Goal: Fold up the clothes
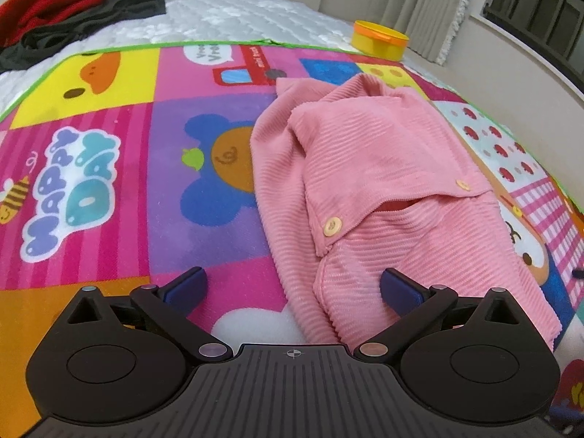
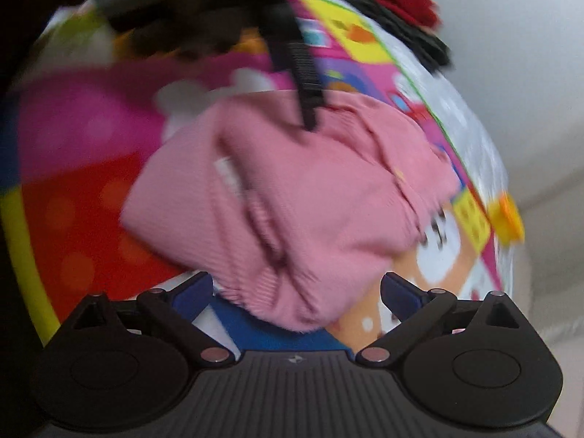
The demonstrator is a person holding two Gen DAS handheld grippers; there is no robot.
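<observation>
Largest first: white quilted mattress (image 1: 233, 14) of the bed, running off toward 12 o'clock in my left view. Spread over it, the bright patchwork cartoon play mat (image 1: 109, 168) with a green edge; that is my working surface.

On the mat, from centre out toward 3 o'clock in the left view, lies the pink ribbed corduroy button shirt (image 1: 368, 168). It is partly bundled: a flap lies doubled across the body, cream buttons show along the placket, and there is a gap where the front opens. The near hem sits at 6 o'clock, between my left tongs' fingers.

At 10 to 11 o'clock, well apart from the shirt, a heap of red and dark clothes (image 1: 73, 7) rests on the mattress. At 1 o'clock, a small round yellow tub with an orange lid (image 1: 379, 40) sits at the mat's far edge.

Left tongs (image 1: 292, 288): fingers spread wide, gripping nothing, hovering at the shirt's near hem. Right tongs (image 2: 295, 292): also spread wide and empty; this view is motion-blurred, the shirt's lower edge lying just ahead between the fingers.

Handling judgement: light, soft, limp cloth; ribbing should give grip, not slippery. It will sag and drag if lifted at one point. I would pinch the hem corners or the flap's edge, clear of the buttons.
</observation>
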